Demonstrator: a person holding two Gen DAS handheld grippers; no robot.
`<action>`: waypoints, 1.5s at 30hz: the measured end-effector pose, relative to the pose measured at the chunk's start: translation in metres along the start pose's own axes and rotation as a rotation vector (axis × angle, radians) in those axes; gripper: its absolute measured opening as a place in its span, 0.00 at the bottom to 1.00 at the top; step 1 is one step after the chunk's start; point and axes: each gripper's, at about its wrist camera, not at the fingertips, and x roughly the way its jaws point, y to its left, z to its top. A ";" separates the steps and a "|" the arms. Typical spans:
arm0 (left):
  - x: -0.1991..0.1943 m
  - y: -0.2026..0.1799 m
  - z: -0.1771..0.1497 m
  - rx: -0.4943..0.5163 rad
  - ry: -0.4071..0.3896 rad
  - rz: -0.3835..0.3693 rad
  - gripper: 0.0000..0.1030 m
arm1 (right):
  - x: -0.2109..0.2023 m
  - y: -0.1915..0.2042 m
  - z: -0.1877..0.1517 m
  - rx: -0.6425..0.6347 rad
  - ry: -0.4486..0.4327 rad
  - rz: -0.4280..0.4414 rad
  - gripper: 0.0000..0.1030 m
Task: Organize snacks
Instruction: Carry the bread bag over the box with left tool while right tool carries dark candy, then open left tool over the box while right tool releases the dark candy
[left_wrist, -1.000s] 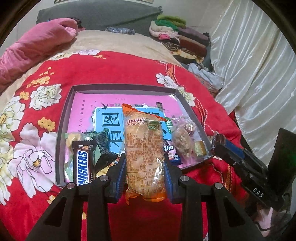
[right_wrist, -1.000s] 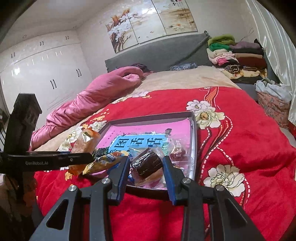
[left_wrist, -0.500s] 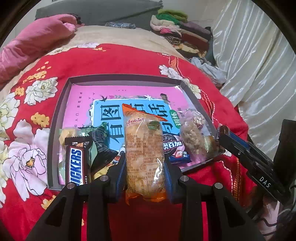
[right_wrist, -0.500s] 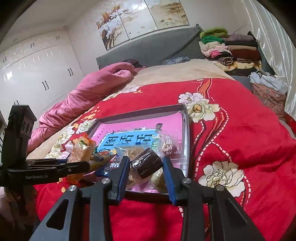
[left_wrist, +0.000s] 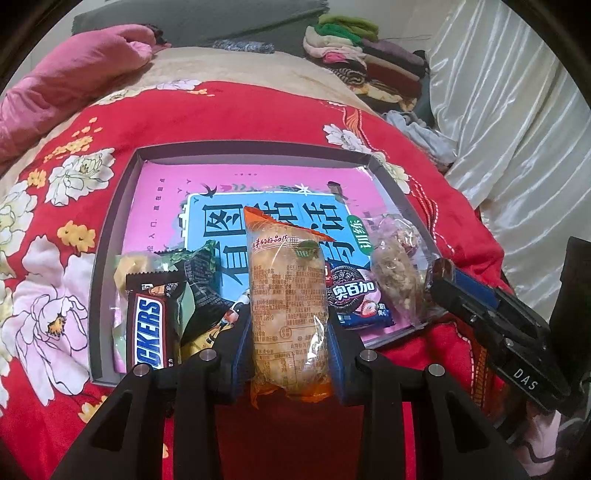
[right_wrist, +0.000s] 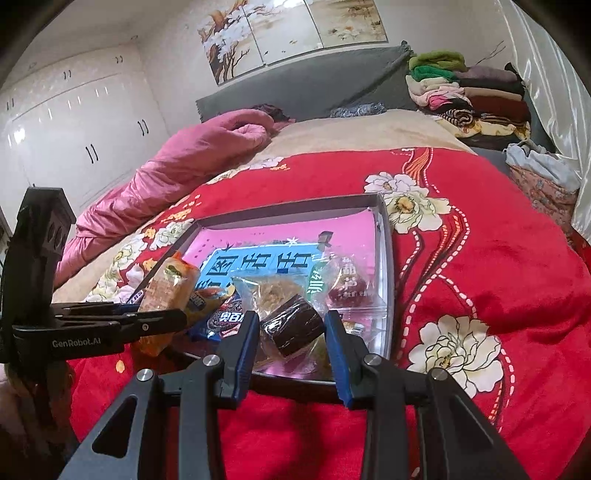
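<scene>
Spreading across most of both views, the red floral bedspread (left_wrist: 258, 122) carries a shallow grey tray (left_wrist: 110, 229) lined with a pink and blue printed sheet (left_wrist: 177, 206); loose snacks crowd the tray's near edge, from about 7 o'clock round to 4 o'clock. A Snickers bar (left_wrist: 149, 325) lies at the 7 o'clock corner over a green wrapper (left_wrist: 201, 280), an Oreo-style pack (left_wrist: 352, 295) sits at 5 o'clock, and a clear bag of crumbly sweets (left_wrist: 395, 273) lies at 4 o'clock.

Both held snacks hang over the tray's front rim – neither is down yet, I judge. Risks from here: the bed is soft, so pressing down could tip the tray and slide the pile; the long packet could land on the Snickers bar or spill over the rim; and the two tools are close together, so they could knock each other.

The left hand-held gripper (left_wrist: 290, 332) is clamped on the orange-ended packet of pastry (left_wrist: 288, 295), its jaws narrowly apart against the wrapper's sides. The right hand-held gripper (right_wrist: 291, 332) is clamped likewise on a small dark brown cake in clear wrap (right_wrist: 293, 325), at the tray's 5 o'clock corner.
</scene>
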 end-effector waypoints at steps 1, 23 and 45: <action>0.000 0.000 0.000 0.001 0.000 0.002 0.36 | 0.001 0.000 0.000 0.000 0.006 0.001 0.36; 0.008 0.000 0.006 0.005 -0.010 0.005 0.36 | 0.011 0.009 -0.005 -0.044 0.035 -0.018 0.36; 0.010 -0.003 0.006 0.011 -0.005 -0.001 0.38 | 0.002 0.000 -0.001 0.000 0.007 -0.027 0.37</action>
